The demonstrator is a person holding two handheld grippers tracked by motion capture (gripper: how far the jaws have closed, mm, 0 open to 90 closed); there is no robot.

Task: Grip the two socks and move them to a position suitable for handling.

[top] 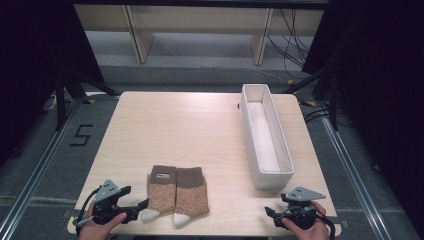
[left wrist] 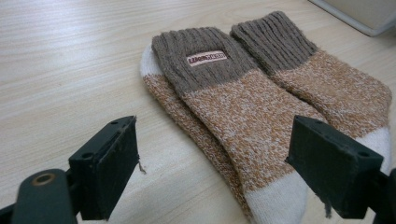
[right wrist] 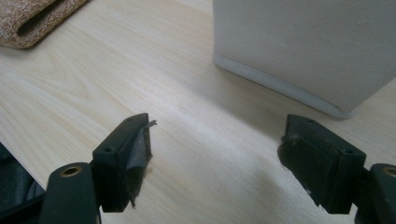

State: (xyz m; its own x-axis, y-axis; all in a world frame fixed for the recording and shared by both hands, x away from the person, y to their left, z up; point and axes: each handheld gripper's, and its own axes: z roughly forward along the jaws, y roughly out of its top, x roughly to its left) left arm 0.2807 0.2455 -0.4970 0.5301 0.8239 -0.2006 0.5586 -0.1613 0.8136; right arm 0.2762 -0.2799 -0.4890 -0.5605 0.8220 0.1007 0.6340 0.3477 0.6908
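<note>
Nothing was yet moved: the two socks (top: 177, 194) lay flat, side by side and touching, at the near edge of the table (top: 200, 125), and the bin (top: 265, 135) stood empty at the right. My left gripper (top: 140, 206) sat just beside the sock toes, jaws apart, gripping nothing. My right gripper (top: 272, 214) waited near the bin's near end, jaws apart. I judged pickup and placement remained.

Left black two-jaw gripper (top: 141, 205) and right black two-jaw gripper (top: 270, 212), each topped by a grey three-cornered plate with small holes. Black cables trail from both. Jaws are blocky, screw-fastened, with worn, fraying dark pads (right wrist: 138, 154).
</note>
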